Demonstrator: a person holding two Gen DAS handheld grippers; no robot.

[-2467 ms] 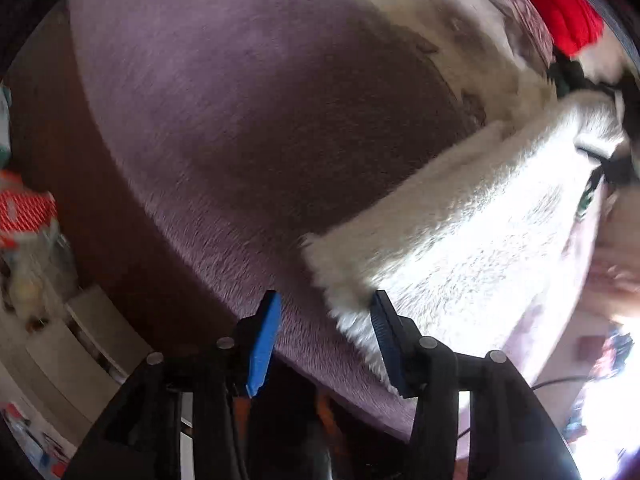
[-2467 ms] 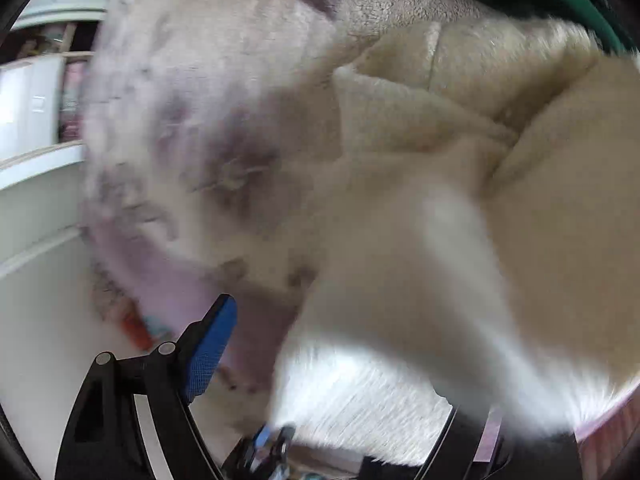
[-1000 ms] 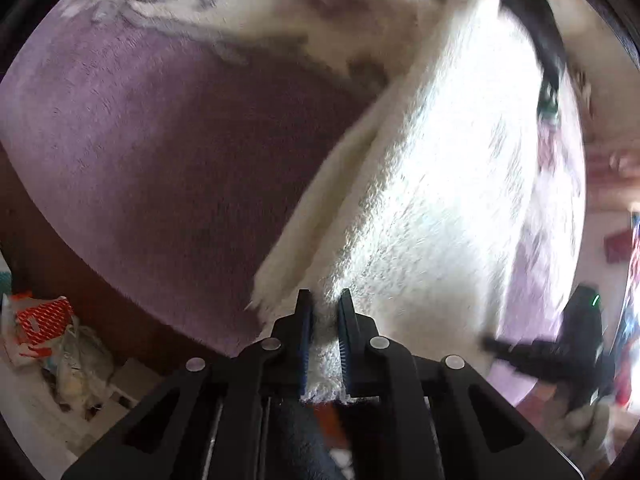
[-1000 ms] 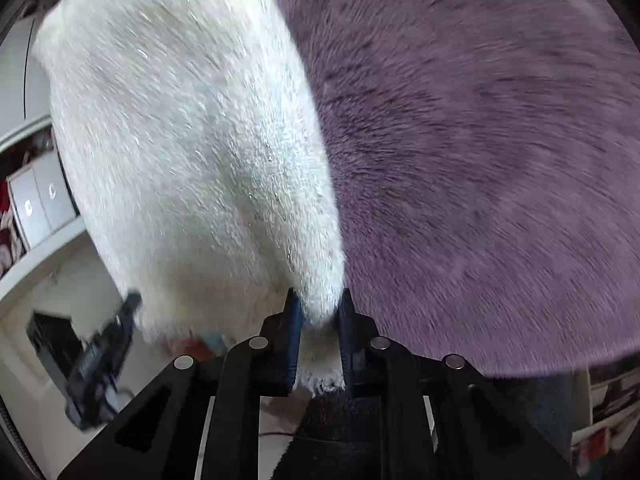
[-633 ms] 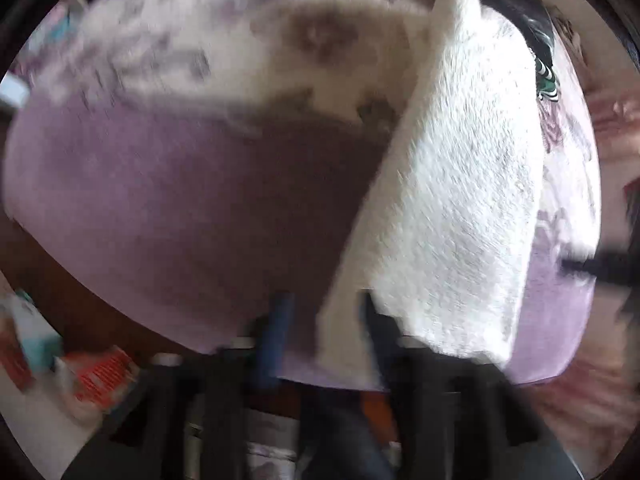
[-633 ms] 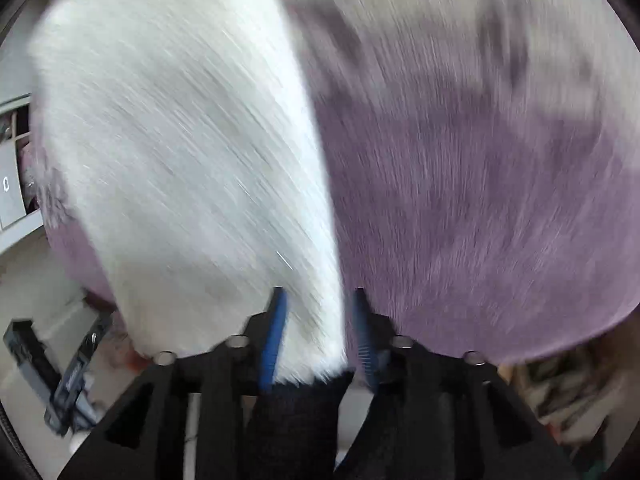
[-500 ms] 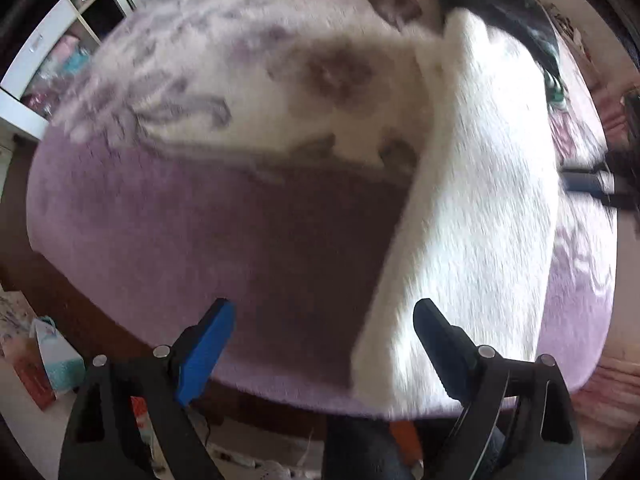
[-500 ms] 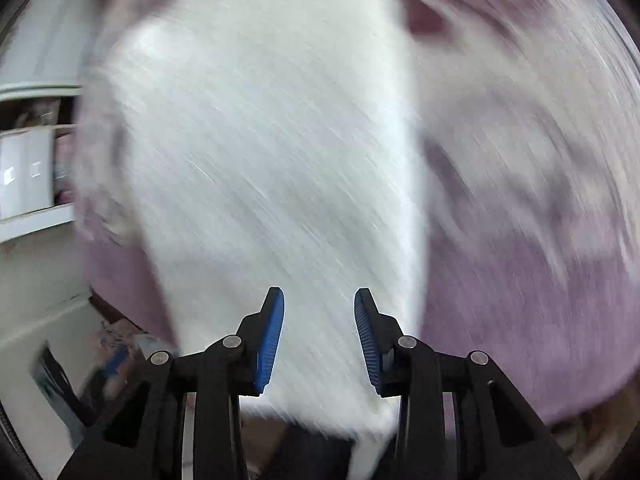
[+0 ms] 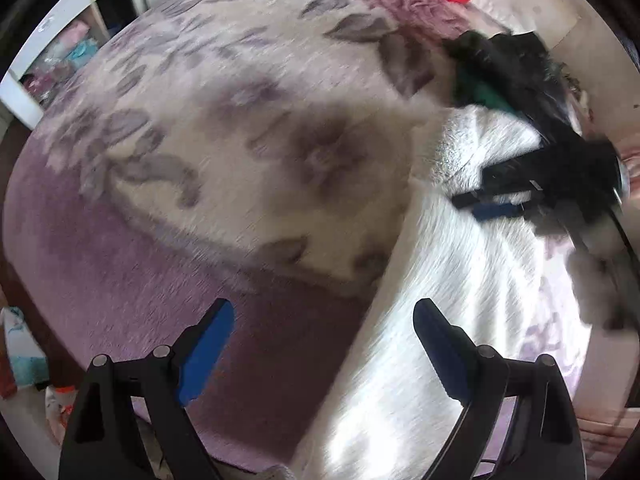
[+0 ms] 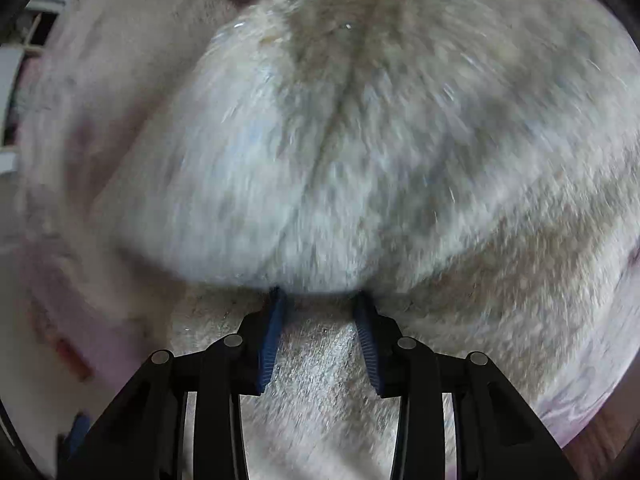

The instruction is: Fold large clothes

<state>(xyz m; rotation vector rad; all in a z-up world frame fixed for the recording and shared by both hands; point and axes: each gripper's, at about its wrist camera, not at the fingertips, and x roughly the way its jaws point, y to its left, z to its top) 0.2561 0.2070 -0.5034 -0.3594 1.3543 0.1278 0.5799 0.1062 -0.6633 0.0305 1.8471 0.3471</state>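
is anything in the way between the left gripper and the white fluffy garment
Nothing visible blocks it. The left gripper hangs open above the purple blanket, with the white fluffy garment right beside its right finger. The right gripper is over the garment's far end, away from that near edge.

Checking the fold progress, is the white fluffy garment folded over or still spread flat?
Partly folded: the white garment lies as a long strip with a straight doubled edge on the purple blanket.

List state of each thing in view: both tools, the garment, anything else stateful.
left tool: open, empty, over the bedspread edge.
right tool: open, fingers pushed against the fleece, nothing clamped.
white fleece garment: lying in a long strip on the bed, released.
floral purple bedspread: spread flat.
black and green clothes: heaped, unfolded.
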